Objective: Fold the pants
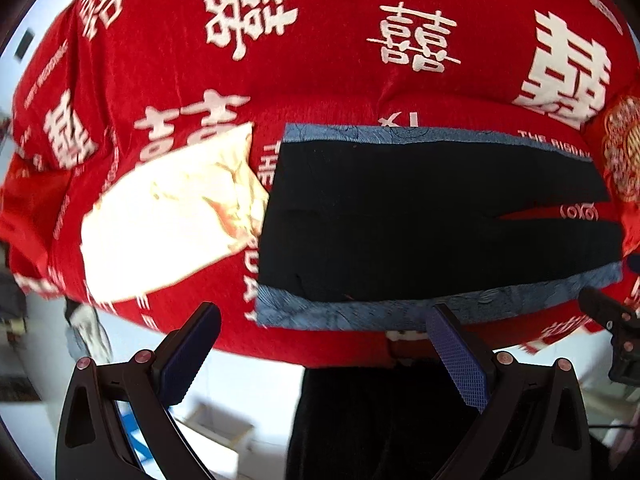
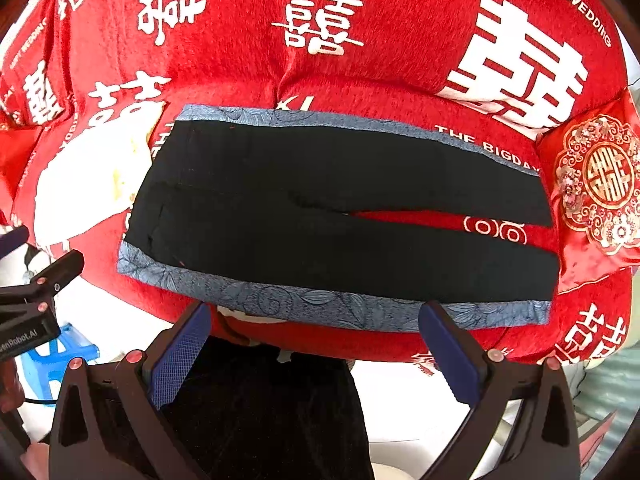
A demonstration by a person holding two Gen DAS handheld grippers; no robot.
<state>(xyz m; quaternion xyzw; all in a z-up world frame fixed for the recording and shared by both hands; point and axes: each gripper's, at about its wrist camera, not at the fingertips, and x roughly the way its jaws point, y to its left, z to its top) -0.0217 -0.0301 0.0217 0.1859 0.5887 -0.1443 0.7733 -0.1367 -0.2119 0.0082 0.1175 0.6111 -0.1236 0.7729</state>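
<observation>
Blue-padded fingers (image 2: pixel 180 356) of the right gripper (image 2: pixel 316 354) are seen spread wide and empty, just short of the near edge of the pants (image 2: pixel 320 208); the left gripper (image 1: pixel 324 360) is likewise released, nothing between its pads.

Item: pants, black, with blue patterned bands (image 2: pixel 304 300) along both long edges. Laid flat and unfolded, directly ahead of both claws, lengthwise across them; waist toward the left claw's side, legs toward the right, a narrow split between the legs showing red beneath.

Support: red bedspread (image 2: pixel 400 0) printed with white characters, lumpy and sloping away from the claws.

Adjacent: cream-white cloth (image 1: pixel 168 216) just beyond the waist end, left of the left claw; red embroidered cushion (image 2: pixel 600 184) touching or nearly touching the leg ends, far right.

Risks, as judged:
- Bedspread may be pinched with the hem, since the band lies flush on soft pile.
- Only the top layer may be caught, leaving the fold skewed.
- Uneven lift between claws would likely misalign the legs.
- Cloth or cushion could be dragged along.
</observation>
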